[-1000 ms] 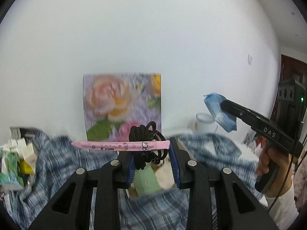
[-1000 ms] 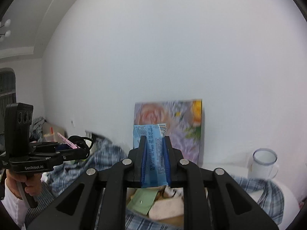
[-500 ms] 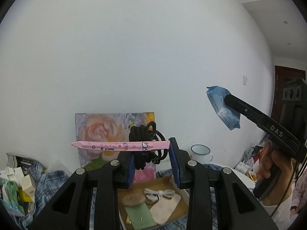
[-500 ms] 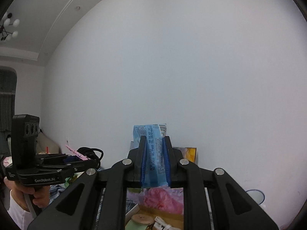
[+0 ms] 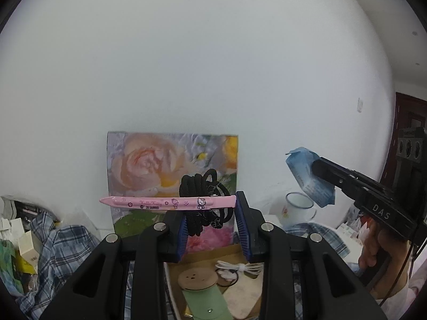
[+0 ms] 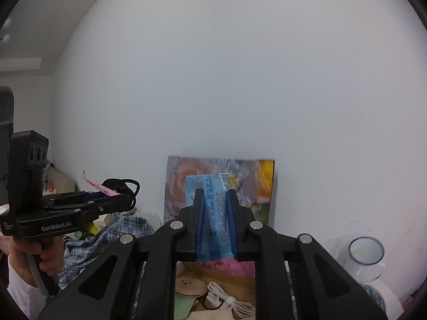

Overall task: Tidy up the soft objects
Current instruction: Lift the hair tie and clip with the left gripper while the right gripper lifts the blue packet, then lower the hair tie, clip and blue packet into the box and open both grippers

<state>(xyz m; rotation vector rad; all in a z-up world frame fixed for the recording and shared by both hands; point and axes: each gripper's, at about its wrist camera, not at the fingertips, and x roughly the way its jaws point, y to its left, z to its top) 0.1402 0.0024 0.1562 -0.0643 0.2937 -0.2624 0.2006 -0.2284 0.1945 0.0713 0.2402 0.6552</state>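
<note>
A bundle of black elastic hair ties (image 5: 200, 203) with a flat pink plastic Hello Kitty card (image 5: 168, 202) lying across it sits raised in the air, lodged between the blue-padded fingers of the left tongs (image 5: 210, 222). The bundle lies against the left pad and the card's end touches the right pad; the jaws stand moderately apart, so whether they truly pinch the bundle cannot be told.

To the right, also in the air, a light blue soft plastic packet with printed text (image 6: 216, 213) stands upright in the right tongs (image 6: 215, 224), whose jaws are narrow and pressed on both its sides.

Below both tools lies a shallow brown cardboard box (image 5: 174, 280), holding a round wooden disc (image 5: 198, 278), a coiled white cable (image 6: 229, 302), a pale green pouch (image 5: 206, 305) and a beige flat piece (image 5: 242, 297).

Behind the box a flower-printed picture board (image 5: 149, 165) leans upright on the white wall. Blue checked cloth (image 5: 64, 248) covers the worktop, and a white enamel mug with a blue rim (image 6: 366, 256) stands to the right.
</note>
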